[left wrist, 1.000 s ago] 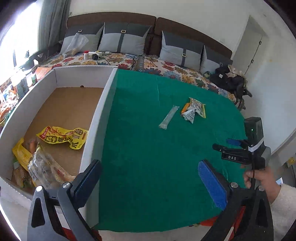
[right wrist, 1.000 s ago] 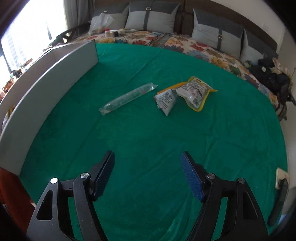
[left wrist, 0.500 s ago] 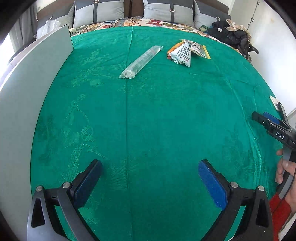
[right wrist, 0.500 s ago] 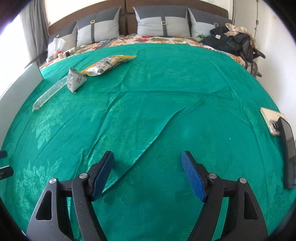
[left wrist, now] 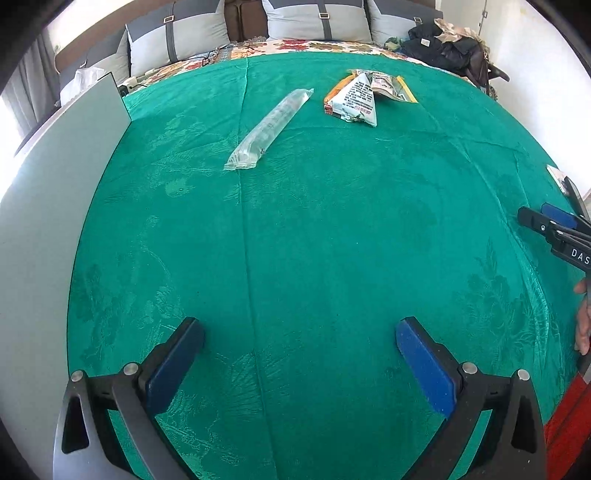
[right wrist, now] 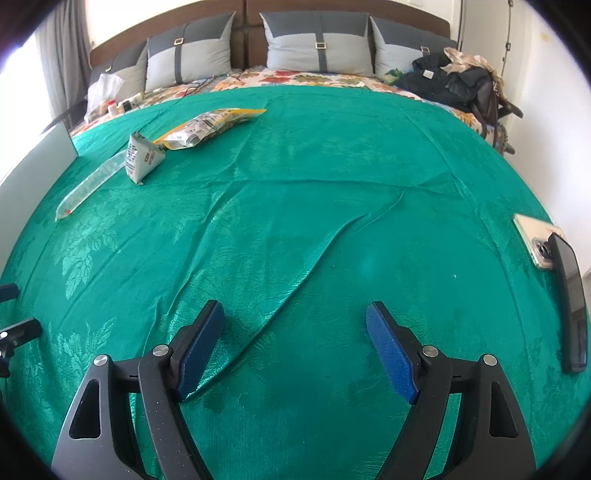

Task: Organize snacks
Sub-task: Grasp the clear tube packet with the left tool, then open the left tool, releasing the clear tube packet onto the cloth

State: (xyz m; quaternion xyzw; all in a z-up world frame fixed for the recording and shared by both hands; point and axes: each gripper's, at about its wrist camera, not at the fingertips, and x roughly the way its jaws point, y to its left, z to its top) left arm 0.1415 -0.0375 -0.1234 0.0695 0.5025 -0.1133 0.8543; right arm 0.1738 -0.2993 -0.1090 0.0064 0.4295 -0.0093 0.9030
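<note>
Grey pillows (right wrist: 317, 46) against brown headboard (right wrist: 351, 9), white walls (right wrist: 546, 92), bright daylight.

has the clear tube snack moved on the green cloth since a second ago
No. The clear tube snack lies just left of the white triangular packet, at the same slant as before; only the cameras swung, so the box wall looks shifted.

Left gripper (left wrist: 299, 334): tilted steeply downward, jaws spread wide, nothing between them; blue pads (left wrist: 423, 367) face inward.
Right gripper (right wrist: 294, 319): angled downward, jaws opening, nothing between them.
Right gripper from the left wrist view: black fingers with a blue pad enter at the right edge.
Hand (left wrist: 583, 317): part of it shows at the right edge below that gripper, holding its handle.
</note>
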